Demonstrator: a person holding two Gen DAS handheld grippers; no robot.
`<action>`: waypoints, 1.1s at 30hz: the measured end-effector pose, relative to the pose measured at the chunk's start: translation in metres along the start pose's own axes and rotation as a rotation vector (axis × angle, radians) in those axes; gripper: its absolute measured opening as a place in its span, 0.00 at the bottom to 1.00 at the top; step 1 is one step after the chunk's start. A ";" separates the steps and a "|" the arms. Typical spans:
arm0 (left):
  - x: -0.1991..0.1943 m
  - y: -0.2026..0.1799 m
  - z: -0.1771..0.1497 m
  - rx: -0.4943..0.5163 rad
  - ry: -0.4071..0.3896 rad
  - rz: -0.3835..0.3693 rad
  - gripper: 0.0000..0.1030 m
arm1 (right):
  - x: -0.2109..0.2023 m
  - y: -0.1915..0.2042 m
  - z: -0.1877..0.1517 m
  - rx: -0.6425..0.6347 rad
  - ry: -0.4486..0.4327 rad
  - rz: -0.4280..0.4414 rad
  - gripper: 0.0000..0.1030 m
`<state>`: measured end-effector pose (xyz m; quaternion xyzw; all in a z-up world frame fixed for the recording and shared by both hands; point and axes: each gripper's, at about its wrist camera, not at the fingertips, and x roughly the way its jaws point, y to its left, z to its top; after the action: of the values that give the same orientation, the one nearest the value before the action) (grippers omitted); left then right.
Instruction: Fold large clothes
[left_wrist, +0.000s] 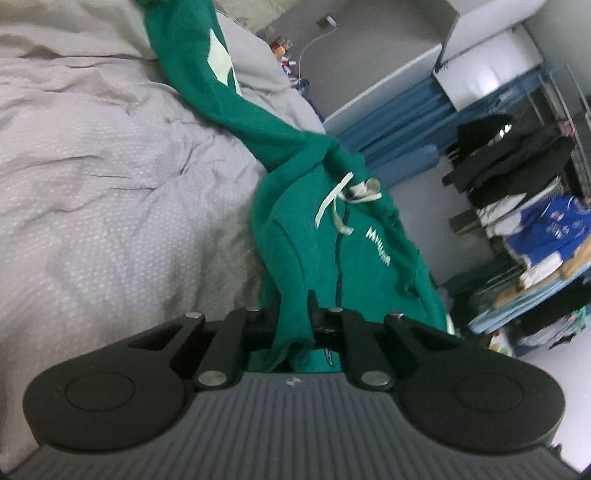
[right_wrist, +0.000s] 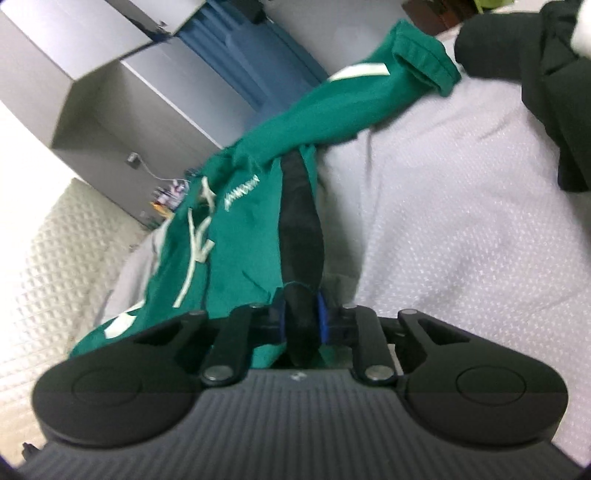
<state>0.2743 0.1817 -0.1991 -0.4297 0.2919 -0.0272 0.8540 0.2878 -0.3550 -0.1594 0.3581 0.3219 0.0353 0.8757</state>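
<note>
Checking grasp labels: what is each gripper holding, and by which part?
Both are shut on the green hoodie. The left gripper pinches a bunched green fold; the right gripper pinches a dark strip of it. Which garment part, cannot tell.

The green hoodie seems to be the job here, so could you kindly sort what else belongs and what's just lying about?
Job:
green hoodie
left gripper
right gripper
bed cover

Lying about:
black garment
clothes rack
blue curtain

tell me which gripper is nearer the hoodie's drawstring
Hard to call: both are shut on the hoodie. The left gripper and the right gripper each sit below the drawstring, about equally far in their own views.
</note>
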 end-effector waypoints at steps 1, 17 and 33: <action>-0.004 0.000 -0.001 -0.016 -0.004 -0.007 0.11 | -0.005 0.000 -0.001 0.000 -0.010 0.008 0.18; -0.017 -0.021 -0.022 0.097 0.054 0.222 0.33 | -0.009 -0.016 -0.003 0.082 0.017 -0.131 0.32; -0.063 -0.140 -0.055 0.463 -0.074 0.294 0.69 | -0.061 0.028 -0.003 -0.100 -0.133 0.013 0.57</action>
<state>0.2223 0.0731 -0.0897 -0.1768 0.3055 0.0468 0.9345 0.2427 -0.3495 -0.1102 0.3176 0.2586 0.0331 0.9117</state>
